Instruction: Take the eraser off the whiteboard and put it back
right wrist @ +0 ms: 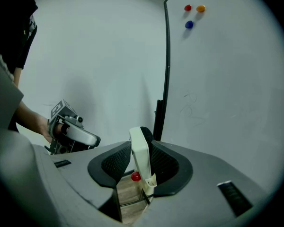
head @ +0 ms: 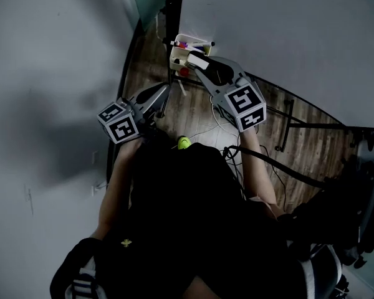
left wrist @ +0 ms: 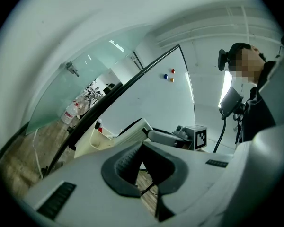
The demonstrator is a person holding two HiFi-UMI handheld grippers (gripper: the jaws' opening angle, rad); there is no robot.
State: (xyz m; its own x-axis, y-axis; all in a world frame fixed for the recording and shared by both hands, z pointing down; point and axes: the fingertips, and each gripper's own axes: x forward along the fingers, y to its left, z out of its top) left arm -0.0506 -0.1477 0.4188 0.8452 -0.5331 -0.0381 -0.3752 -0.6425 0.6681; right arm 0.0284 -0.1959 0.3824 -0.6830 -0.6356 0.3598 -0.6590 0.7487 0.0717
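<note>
My right gripper (right wrist: 142,148) is clamped on the eraser (right wrist: 138,163), which stands on edge between the pads, pale back toward one pad and dark felt toward the pad nearer the whiteboard (right wrist: 227,79). The eraser is off the whiteboard, just in front of its lower left corner and, from the head view, above the cream tray (head: 178,59) hung at the whiteboard's bottom edge. I cannot see it touching the board face. My left gripper (left wrist: 142,148) is closed down to its tips with nothing in it, and waits well to the left of the whiteboard. The worry is the grip. I think I have the eraser by only part of its length, with soft felt on one side, so it could twist between the pads as I swing it toward the whiteboard. If it meets the surface on a corner and not flat, I doubt it would seat, and letting go then would drop it into the tray or past it to the wooden floor (head: 271,126) below the whiteboard. I am also close to the whiteboard's black frame (right wrist: 166,70), and drifting that way could knock the eraser against the frame and lever it loose. Coming in too low could bump the tray. A hard push might rock the whiteboard on its stand.
</note>
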